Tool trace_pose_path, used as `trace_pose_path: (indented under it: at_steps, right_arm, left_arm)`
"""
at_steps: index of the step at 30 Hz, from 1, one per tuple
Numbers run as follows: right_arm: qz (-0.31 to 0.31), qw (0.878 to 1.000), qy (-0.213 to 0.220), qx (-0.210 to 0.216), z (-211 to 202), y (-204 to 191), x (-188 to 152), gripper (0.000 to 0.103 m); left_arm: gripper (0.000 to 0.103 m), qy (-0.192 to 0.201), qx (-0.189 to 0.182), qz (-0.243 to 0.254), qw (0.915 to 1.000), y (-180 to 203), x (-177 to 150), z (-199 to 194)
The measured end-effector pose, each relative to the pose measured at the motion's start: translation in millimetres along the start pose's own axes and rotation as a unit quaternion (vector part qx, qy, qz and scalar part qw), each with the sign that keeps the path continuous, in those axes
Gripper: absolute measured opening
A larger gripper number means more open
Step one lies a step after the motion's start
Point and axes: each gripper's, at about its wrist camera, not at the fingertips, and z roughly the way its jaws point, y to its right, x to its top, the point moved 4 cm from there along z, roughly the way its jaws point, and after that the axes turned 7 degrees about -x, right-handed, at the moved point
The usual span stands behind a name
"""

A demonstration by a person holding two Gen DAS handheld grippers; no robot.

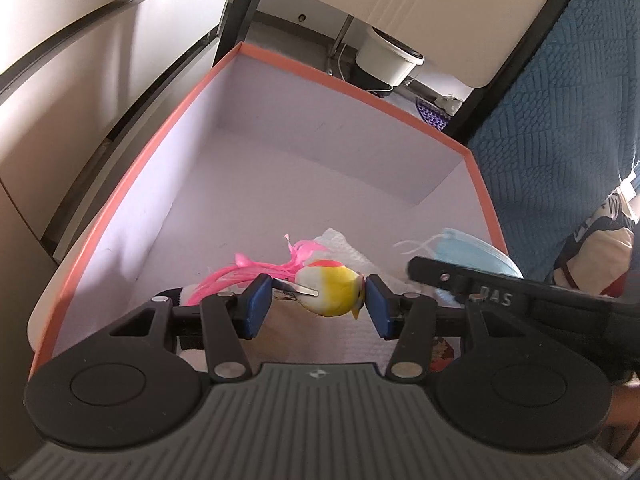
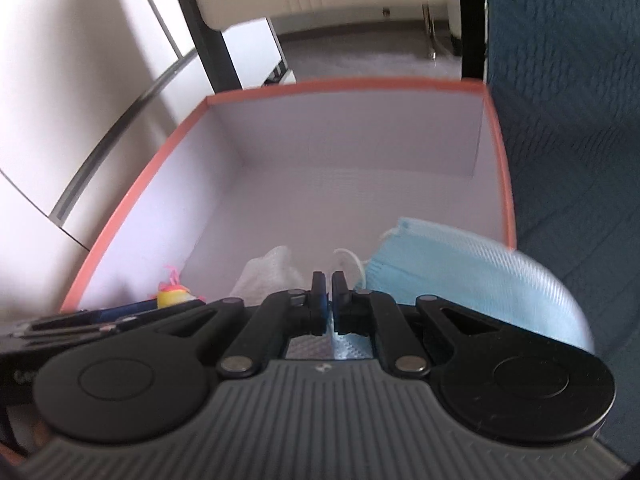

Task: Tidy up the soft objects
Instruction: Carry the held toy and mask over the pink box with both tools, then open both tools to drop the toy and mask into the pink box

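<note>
An orange-rimmed box (image 1: 160,148) with white inner walls lies ahead in both views (image 2: 152,184). My left gripper (image 1: 318,304) is over its near end, its blue pads (image 1: 258,304) spread around a yellow and white toy bird (image 1: 332,292) with pink tail feathers; only the right pad looks to touch the bird. My right gripper (image 2: 329,304) is shut on a light blue face mask (image 2: 460,264) and holds it over the box's right side. The mask also shows in the left wrist view (image 1: 468,252). A white knitted cloth (image 2: 272,272) lies in the box.
A blue quilted cover (image 1: 560,100) lies right of the box. A white bin (image 1: 388,60) and a table's black legs (image 1: 236,4) stand beyond it. A pale cabinet wall (image 1: 60,80) runs along the left.
</note>
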Motion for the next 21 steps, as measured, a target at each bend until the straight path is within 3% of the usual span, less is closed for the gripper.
trace_pose_path:
  at_steps: [15,21]
  right_arm:
    - [0.026,0.996,-0.079,0.028,54,-18,4,0.006]
    - [0.030,0.997,-0.073,0.027,41,-21,3,0.009]
  left_arm:
    - [0.058,0.003,0.011,-0.010,0.9999,-14,0,-4]
    - [0.070,0.002,0.015,-0.018,0.9997,-15,0,-14]
